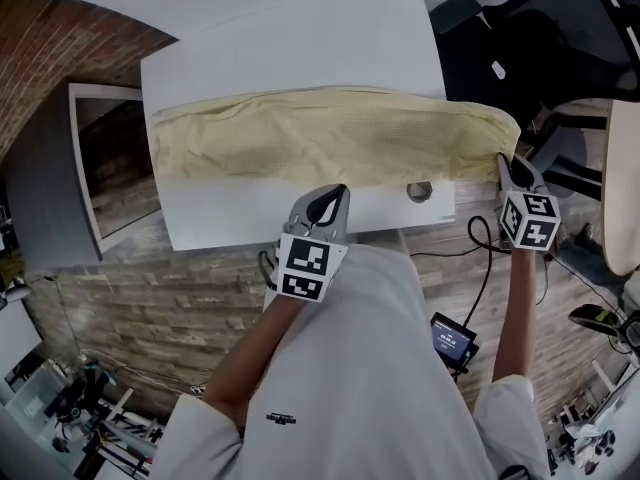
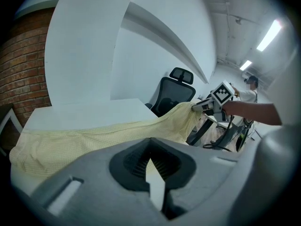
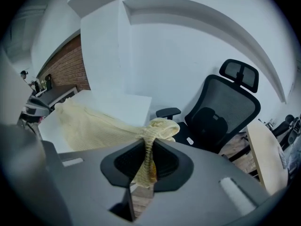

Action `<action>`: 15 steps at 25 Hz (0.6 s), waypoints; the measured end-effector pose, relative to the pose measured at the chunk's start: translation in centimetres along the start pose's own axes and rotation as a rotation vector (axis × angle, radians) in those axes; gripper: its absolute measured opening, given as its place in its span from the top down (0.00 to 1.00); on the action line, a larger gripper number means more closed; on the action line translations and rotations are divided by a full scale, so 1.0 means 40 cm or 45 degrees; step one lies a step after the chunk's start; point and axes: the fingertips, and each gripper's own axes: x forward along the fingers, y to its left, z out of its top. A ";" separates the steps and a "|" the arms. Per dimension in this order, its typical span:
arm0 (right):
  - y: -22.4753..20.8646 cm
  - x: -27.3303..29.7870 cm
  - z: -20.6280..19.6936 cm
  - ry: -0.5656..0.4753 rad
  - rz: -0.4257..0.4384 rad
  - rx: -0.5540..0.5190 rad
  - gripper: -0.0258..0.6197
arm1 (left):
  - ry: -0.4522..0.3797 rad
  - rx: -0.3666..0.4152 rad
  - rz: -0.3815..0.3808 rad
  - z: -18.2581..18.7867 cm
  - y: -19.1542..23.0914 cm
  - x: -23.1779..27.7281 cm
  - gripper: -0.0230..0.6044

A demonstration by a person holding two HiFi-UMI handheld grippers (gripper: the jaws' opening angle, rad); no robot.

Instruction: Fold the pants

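In the head view we see the yellow pants (image 1: pixel 320 138) stretched lengthwise across the white table (image 1: pixel 290 58). Our left gripper (image 1: pixel 325 200) is over the table's bare near strip, just beside the cloth. Our right gripper (image 1: pixel 507 164) is at the pants' right end.

In the left gripper view, our jaws are pressed together with nothing between them.

In the right gripper view, our jaws pinch a bunched end of the pants, with an office chair (image 3: pixel 225 112) behind.

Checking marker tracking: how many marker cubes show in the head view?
2. One cube rides the left gripper at the table's near edge; the other the right gripper past its right end. None looks hidden.
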 end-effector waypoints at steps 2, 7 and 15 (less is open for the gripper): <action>0.045 -0.019 0.036 -0.027 0.024 -0.013 0.87 | -0.012 -0.010 -0.001 -0.001 0.017 -0.015 0.96; 0.154 -0.047 0.117 -0.069 0.064 -0.074 0.87 | -0.048 -0.030 -0.010 0.017 0.071 -0.064 0.96; 0.349 -0.068 0.206 -0.104 0.142 -0.144 0.87 | -0.105 -0.051 0.020 0.033 0.180 -0.148 0.96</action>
